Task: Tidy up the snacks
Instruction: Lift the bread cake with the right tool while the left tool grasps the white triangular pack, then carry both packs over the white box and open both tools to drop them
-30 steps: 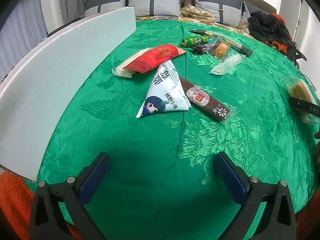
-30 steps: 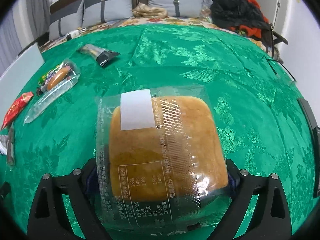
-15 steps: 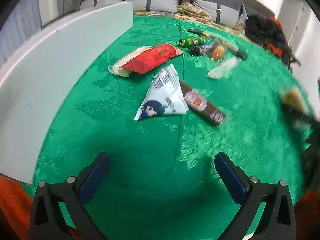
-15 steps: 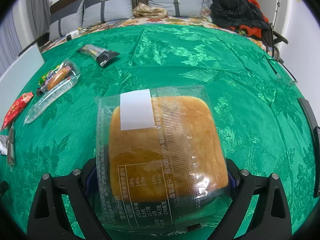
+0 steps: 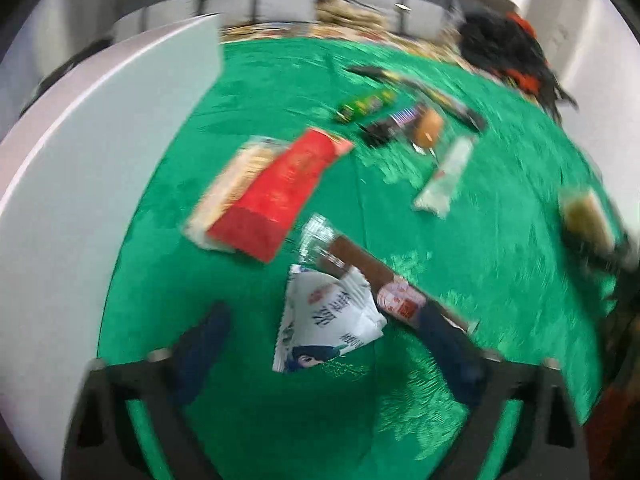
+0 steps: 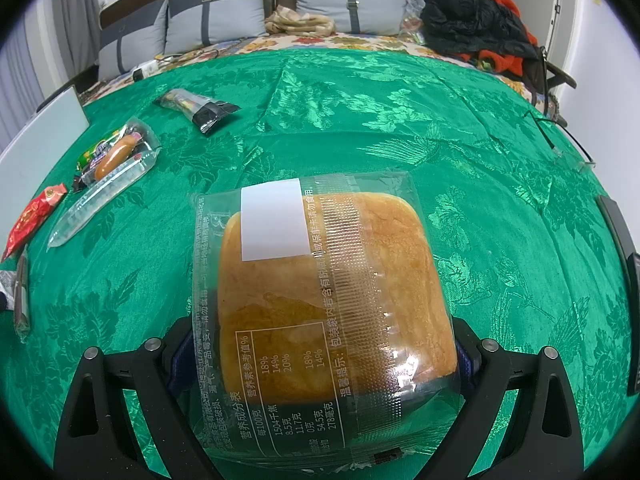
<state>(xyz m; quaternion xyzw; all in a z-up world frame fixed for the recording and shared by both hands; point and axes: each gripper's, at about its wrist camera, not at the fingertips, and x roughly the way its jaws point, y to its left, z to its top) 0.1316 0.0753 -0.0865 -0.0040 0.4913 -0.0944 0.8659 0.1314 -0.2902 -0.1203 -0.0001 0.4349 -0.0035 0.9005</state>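
- The step in hand looks like a double pickup: the right gripper (image 6: 316, 354) is clamped on a wrapped bread bun (image 6: 332, 292), while the left gripper (image 5: 326, 344) hangs with its jaws spread wide over a white triangular snack pouch (image 5: 330, 320).
- The left wrist view is smeared, so finer detail there cannot be made out.
- The pouch lies on the green cloth (image 6: 400, 120) between the open fingers, its right edge touching a long brown snack bar (image 5: 384, 276). A red packet (image 5: 280, 184) lies just beyond it, resting on a pale cracker pack (image 5: 236, 176).
- Next, by my reading, the left gripper needs to settle around the pouch alone and close without catching the brown bar beside it.
- The bun is golden and squarish in clear film printed with white text and a blank white label.
- Far left, a white board (image 5: 80, 160) stands along the cloth's edge.
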